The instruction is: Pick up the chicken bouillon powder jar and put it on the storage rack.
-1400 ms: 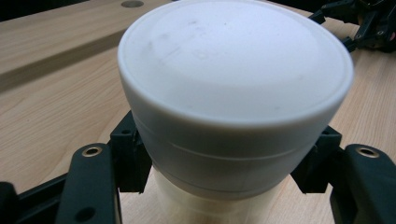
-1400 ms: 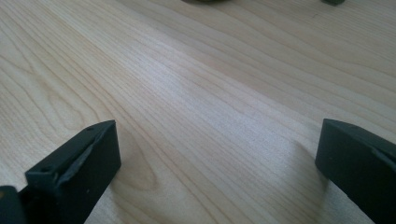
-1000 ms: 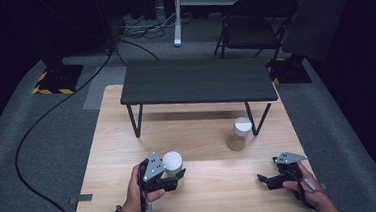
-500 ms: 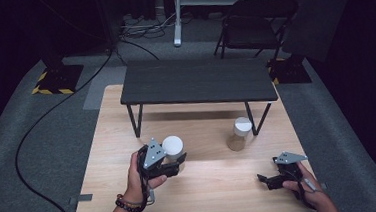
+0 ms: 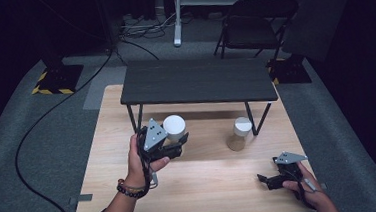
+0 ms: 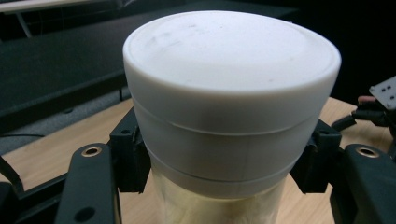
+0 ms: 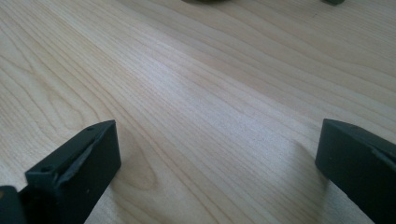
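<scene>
- Left gripper (image 5: pixel 175 146) is clamped on the white-lidded jar (image 5: pixel 174 127), jaws pressing just under the lid.
- Since a second ago we see the jar carried up off the wooden table (image 5: pixel 206 180) and toward the black shelf (image 5: pixel 196 80); likely a placement there.
- Right gripper (image 5: pixel 267 178) rests low on the table, jaws wide, empty.
- Second jar (image 5: pixel 239 134) stands untouched by the shelf leg.

In the left gripper view the white-lidded jar (image 6: pixel 229 112) runs off the bottom edge, its contents blurred, and it hides most of the worktop (image 6: pixel 56 149) behind.
</scene>
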{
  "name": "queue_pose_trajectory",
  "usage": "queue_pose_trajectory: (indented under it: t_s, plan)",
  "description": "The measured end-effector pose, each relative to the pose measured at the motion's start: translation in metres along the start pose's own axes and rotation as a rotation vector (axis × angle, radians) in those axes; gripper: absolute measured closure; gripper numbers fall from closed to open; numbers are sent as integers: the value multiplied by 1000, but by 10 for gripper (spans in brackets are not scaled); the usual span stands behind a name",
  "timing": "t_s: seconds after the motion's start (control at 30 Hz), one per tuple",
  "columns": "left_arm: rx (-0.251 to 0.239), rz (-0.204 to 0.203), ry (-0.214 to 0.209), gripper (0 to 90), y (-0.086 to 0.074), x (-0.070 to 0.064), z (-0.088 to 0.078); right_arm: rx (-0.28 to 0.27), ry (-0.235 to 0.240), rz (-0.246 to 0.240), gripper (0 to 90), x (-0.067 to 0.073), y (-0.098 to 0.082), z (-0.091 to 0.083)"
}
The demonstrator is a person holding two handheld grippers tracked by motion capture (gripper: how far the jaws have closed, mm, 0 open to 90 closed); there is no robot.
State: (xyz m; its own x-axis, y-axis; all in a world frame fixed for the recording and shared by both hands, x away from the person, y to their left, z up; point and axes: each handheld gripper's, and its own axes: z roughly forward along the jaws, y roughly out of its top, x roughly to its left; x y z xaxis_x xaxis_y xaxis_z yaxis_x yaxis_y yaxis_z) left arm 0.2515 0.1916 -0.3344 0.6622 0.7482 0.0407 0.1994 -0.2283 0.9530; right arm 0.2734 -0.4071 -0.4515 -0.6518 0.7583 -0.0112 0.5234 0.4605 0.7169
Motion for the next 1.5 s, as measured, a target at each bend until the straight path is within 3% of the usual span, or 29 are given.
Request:
queue_pose_trajectory:
  t_s: [0.37, 0.83, 1.5]
  plan:
    - [-31, 7, 11, 350, 31, 3, 9, 0, 1, -2, 0, 0, 0, 0]
    - [-51, -20, 35, 350, 62, 16, 18, 0, 3, -3, 0, -1, 0, 0]
    - [-84, -44, 65, 349, 94, 32, 37, 0, 3, -3, 0, -1, 0, 0]
